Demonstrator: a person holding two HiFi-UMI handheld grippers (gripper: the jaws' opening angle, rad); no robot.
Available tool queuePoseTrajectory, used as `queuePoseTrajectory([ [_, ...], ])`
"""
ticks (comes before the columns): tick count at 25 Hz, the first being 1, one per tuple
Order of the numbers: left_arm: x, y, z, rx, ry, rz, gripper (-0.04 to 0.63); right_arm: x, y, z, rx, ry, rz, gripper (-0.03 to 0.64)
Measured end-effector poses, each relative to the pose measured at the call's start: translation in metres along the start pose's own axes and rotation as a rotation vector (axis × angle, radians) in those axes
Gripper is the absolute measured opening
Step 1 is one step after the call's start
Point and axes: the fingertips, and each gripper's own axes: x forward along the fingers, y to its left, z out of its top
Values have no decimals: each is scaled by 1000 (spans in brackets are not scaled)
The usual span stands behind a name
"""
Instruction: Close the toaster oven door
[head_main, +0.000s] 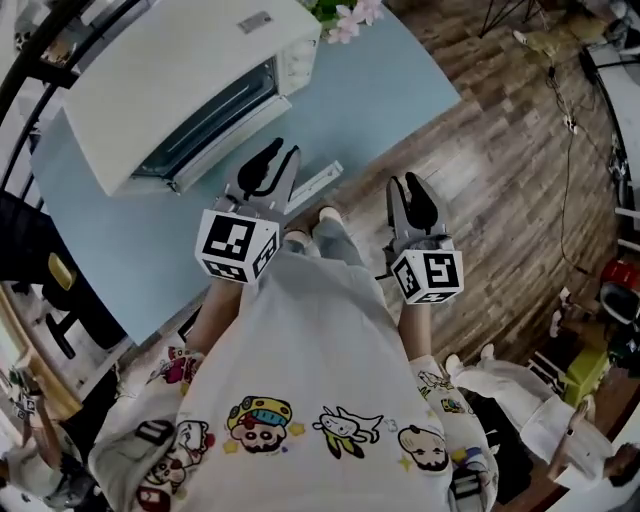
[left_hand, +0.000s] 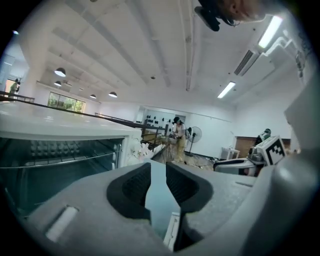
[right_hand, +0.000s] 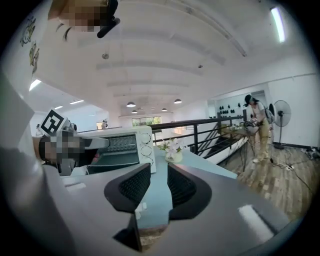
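One white toaster oven (head_main: 170, 70) sits on the pale blue surface (head_main: 380, 90). Its door (head_main: 210, 128) is dropped open toward the person. Inside the oven: one wire rack (left_hand: 55, 160). Three round knobs (right_hand: 145, 148) run in a column down its end panel.

One small vase (right_hand: 174, 157) stands just past the oven's knob end, holding pale flowers (head_main: 350, 18). One flat white strip (head_main: 315, 187) lies on the surface in front of the oven, close to the surface's edge.

Two tongs. Left tongs (head_main: 279, 152) are near the door's front edge, apart from it. Right tongs (head_main: 405, 185) are farther from the oven, past the surface's edge, above the wood floor (head_main: 500, 150). Both are released and hold nothing.
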Motion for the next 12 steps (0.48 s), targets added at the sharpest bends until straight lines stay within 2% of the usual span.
queuePoseTrajectory([
  [7, -5, 22, 10, -61, -75, 272, 87, 60, -4, 22, -81, 21, 281, 104],
  [12, -28, 27, 6, -94, -116, 474, 87, 89, 12, 30, -133, 26, 486, 104],
])
